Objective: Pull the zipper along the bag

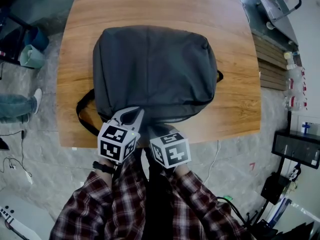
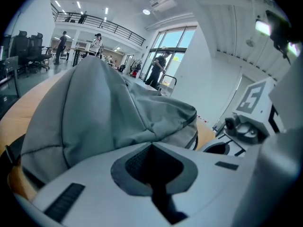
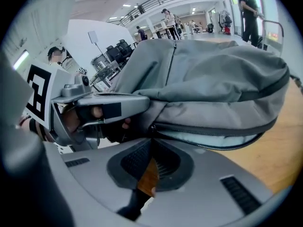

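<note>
A grey backpack [image 1: 155,69] lies flat on a wooden table [image 1: 235,59], its near edge facing me. My left gripper [image 1: 139,110] sits at that near edge, and in the left gripper view it [image 2: 151,145] is shut, with creases of the backpack [image 2: 94,108] fabric running into its tips. My right gripper [image 1: 162,131] is close beside it, mostly hidden under its marker cube. In the right gripper view the zipper [image 3: 208,131] gapes along the bag's side, showing pale lining. Its slider [image 3: 152,126] sits just above my right gripper [image 3: 152,140], which is shut there.
A black strap [image 1: 82,115] hangs off the table's near left edge. A person's shoe [image 1: 37,98] and a teal bin [image 1: 31,56] are on the floor at left. A cart with bottles [image 1: 295,81] stands at right. People stand far off in the hall.
</note>
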Demonstrator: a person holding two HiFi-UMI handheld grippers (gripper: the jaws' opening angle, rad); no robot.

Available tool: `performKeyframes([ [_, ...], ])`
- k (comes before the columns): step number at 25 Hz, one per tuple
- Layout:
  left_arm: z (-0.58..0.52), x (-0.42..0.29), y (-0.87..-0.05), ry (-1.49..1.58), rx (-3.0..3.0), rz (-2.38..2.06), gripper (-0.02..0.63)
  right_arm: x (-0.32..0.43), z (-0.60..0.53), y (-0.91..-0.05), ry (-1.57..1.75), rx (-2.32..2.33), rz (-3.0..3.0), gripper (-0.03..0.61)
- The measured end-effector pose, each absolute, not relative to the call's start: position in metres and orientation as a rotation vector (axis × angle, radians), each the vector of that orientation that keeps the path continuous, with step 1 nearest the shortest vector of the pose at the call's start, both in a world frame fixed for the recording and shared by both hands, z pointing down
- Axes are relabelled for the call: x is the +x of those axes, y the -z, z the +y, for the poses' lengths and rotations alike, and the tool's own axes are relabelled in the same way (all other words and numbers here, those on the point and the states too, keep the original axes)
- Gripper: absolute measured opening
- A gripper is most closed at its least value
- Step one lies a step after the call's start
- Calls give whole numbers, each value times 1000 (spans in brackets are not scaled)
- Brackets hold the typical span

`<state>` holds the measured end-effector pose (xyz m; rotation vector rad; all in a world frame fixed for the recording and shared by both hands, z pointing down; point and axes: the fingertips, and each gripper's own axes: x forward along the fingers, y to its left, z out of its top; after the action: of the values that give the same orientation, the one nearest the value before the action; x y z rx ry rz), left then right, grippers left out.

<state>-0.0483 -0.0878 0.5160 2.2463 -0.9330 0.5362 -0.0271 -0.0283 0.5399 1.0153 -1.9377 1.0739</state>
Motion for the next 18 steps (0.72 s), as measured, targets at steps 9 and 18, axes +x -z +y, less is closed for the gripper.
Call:
performKeyframes([
  [9,-87,-47,-518,-546,2272,-910,11,-6,-29,-532,-964,1018,-1931,15],
  [18,-87,-49,-519,-552,2272,-897,11,66,-30,-534,-835,1108,-1829,15],
])
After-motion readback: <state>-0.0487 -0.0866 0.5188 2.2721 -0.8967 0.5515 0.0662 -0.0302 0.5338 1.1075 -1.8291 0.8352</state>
